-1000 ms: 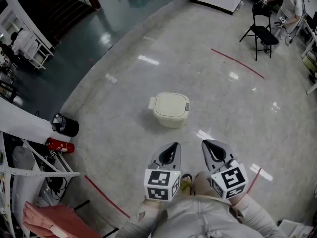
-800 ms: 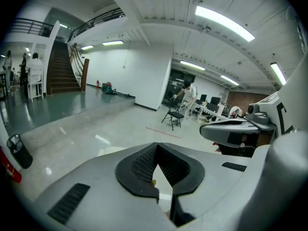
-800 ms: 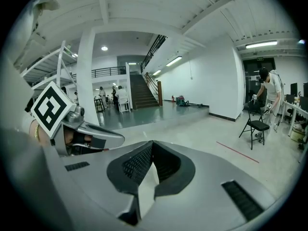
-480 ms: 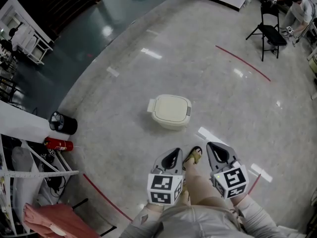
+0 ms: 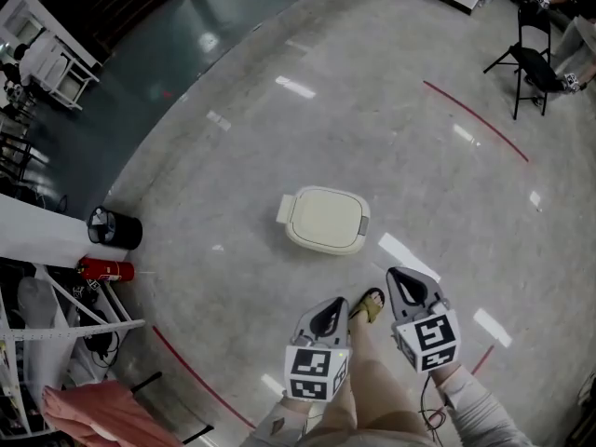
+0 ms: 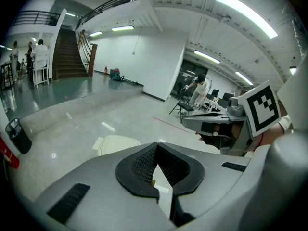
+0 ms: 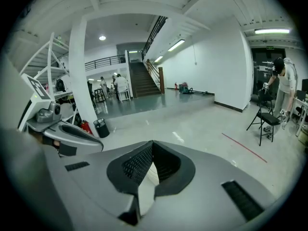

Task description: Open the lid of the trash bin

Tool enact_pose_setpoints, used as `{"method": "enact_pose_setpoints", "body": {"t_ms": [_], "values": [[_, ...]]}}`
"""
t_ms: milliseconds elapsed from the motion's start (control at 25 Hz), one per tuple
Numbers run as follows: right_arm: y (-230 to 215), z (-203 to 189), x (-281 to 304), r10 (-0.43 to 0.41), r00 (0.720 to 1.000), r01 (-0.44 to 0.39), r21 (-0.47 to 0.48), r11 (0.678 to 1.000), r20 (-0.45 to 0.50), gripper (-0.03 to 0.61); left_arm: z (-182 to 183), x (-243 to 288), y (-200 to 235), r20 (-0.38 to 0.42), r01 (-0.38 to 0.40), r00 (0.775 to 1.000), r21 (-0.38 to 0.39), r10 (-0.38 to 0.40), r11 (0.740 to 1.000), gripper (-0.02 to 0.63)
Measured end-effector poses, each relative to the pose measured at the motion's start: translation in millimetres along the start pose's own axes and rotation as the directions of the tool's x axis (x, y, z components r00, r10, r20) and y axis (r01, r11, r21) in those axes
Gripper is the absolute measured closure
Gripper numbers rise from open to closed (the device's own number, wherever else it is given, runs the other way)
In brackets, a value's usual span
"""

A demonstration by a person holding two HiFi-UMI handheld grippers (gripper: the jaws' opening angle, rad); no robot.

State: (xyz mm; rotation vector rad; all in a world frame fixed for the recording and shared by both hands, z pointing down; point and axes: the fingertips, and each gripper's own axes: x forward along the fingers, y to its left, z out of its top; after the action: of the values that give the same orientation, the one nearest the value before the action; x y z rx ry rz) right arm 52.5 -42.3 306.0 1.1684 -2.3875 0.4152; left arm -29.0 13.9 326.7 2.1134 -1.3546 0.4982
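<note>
The cream trash bin (image 5: pixel 324 220) stands on the grey floor with its lid down, a little ahead of me in the head view. It also shows low at the left in the left gripper view, as the bin (image 6: pixel 115 143). My left gripper (image 5: pixel 327 307) and right gripper (image 5: pixel 403 277) are held side by side at waist height, short of the bin and not touching it. Both are shut with nothing between the jaws. The left gripper (image 6: pixel 155 147) and the right gripper (image 7: pixel 152 144) point forward over the floor. The bin is not plain in the right gripper view.
A black wastebasket (image 5: pixel 114 228) and a red fire extinguisher (image 5: pixel 104 270) sit by a white rack at the left. A folding chair (image 5: pixel 535 63) stands far right, with a red floor line (image 5: pixel 475 121) near it. My sandalled foot (image 5: pixel 368 304) is stepping between the grippers.
I have walked forward, so the bin has come closer and lower in the head view. A leg has swung forward between the grippers. Both grippers stay shut.
</note>
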Motion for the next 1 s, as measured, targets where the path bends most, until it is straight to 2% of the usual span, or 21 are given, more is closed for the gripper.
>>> {"method": "enact_pose_setpoints", "body": {"t_ms": [280, 1000], "values": [[-24, -49, 62, 0.019, 0.996, -0.018, 0.008, 1.0, -0.082, 0.58, -32, 56, 33, -0.05, -0.042, 0.998, -0.033, 0.04, 0.999, 0.609], [-73, -151, 192, 0.028, 0.982, -0.026, 0.016, 1.0, -0.184, 0.58, -111, 182, 90, -0.158, -0.061, 0.986, -0.096, 0.045, 0.994, 0.609]]}}
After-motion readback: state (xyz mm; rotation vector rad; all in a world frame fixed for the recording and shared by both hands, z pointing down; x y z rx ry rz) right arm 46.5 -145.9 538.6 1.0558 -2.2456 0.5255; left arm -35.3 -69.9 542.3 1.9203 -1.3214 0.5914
